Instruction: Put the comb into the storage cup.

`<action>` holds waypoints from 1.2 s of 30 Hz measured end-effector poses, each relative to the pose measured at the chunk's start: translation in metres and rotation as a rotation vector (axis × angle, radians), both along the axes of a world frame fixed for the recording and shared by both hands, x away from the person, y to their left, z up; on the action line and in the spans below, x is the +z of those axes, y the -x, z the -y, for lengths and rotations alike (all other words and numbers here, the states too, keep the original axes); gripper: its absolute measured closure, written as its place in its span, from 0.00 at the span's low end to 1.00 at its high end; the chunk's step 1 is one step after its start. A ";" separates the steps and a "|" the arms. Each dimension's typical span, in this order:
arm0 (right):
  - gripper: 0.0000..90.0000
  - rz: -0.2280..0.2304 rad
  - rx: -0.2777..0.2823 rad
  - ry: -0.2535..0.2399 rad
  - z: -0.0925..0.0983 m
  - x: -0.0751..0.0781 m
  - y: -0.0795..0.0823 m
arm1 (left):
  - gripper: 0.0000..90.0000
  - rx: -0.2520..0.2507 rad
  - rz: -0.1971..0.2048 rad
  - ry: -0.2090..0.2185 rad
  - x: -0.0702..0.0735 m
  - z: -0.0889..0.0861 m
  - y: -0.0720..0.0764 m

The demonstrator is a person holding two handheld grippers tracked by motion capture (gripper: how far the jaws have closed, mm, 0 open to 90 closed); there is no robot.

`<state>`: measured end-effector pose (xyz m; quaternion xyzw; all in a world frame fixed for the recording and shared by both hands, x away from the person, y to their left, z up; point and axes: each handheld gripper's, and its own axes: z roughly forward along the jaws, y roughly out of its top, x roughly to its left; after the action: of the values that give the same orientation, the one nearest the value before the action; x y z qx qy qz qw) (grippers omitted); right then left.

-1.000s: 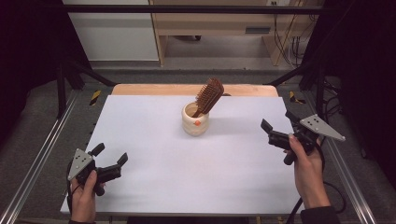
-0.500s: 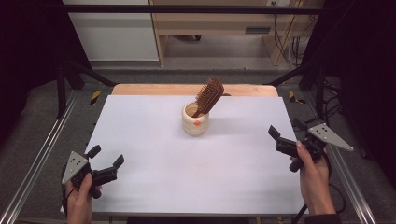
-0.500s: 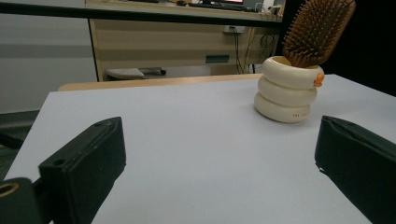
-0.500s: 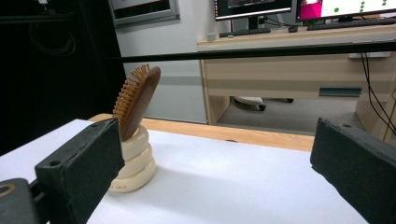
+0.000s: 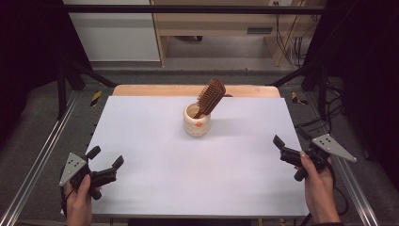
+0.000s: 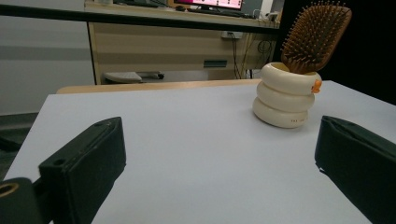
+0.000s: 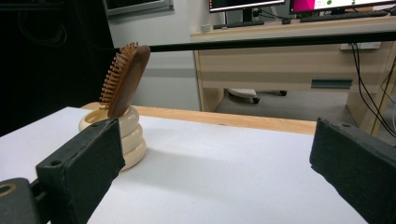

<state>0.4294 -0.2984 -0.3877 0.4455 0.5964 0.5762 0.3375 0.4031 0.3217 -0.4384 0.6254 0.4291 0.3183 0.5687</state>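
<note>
A: Two grippers sit at the near corners of the white worktop [image 5: 155,141]: the left gripper [image 5: 105,162] and the right gripper [image 5: 288,145], fingers spread and released, grasping nothing. Wide bare surface lies between them.

B: Since a second ago?

A: Both have drawn back and outward toward the worktop's edges.

B: And ahead of the fingers?

A: A cream ribbed cup [image 5: 196,121], stacked-ring shape, well apart, holding a tilted wooden hairbrush [image 5: 211,96], bristles upward.
</note>
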 end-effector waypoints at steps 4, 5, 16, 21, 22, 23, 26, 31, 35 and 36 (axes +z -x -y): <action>0.03 -0.003 -0.005 -0.008 0.000 -0.005 0.001 | 0.02 -0.002 0.002 -0.003 0.000 0.000 0.000; 0.03 -0.003 -0.005 -0.008 0.000 -0.006 0.001 | 0.02 -0.002 0.002 -0.003 0.000 0.000 0.000; 0.03 -0.037 0.000 -0.005 0.000 -0.027 0.008 | 0.02 0.003 0.009 0.001 0.000 -0.001 0.000; 0.03 -0.046 0.002 -0.003 -0.001 -0.034 0.009 | 0.02 0.001 0.010 0.000 0.000 -0.001 0.000; 0.03 -0.046 0.002 -0.003 -0.001 -0.035 0.010 | 0.02 0.001 0.010 0.000 0.000 -0.001 0.000; 0.04 -0.048 0.003 -0.001 -0.001 -0.036 0.010 | 0.02 0.000 0.011 0.001 0.000 -0.001 0.000; 0.04 -0.049 0.007 0.007 -0.002 -0.039 0.010 | 0.02 -0.001 0.011 0.000 0.000 -0.001 0.000; 0.04 -0.056 0.015 0.010 -0.006 -0.044 0.011 | 0.02 -0.001 0.013 0.000 0.000 -0.001 0.000; 0.04 -0.058 0.029 0.018 -0.010 -0.048 0.011 | 0.02 -0.002 0.015 -0.001 0.000 -0.001 0.000; 0.04 -0.059 0.032 0.020 -0.011 -0.049 0.012 | 0.02 -0.002 0.014 -0.002 0.000 -0.001 0.000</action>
<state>0.4179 -0.2876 -0.4370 0.4492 0.6189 0.5620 0.3151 0.4032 0.3226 -0.4385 0.6240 0.4241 0.3226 0.5715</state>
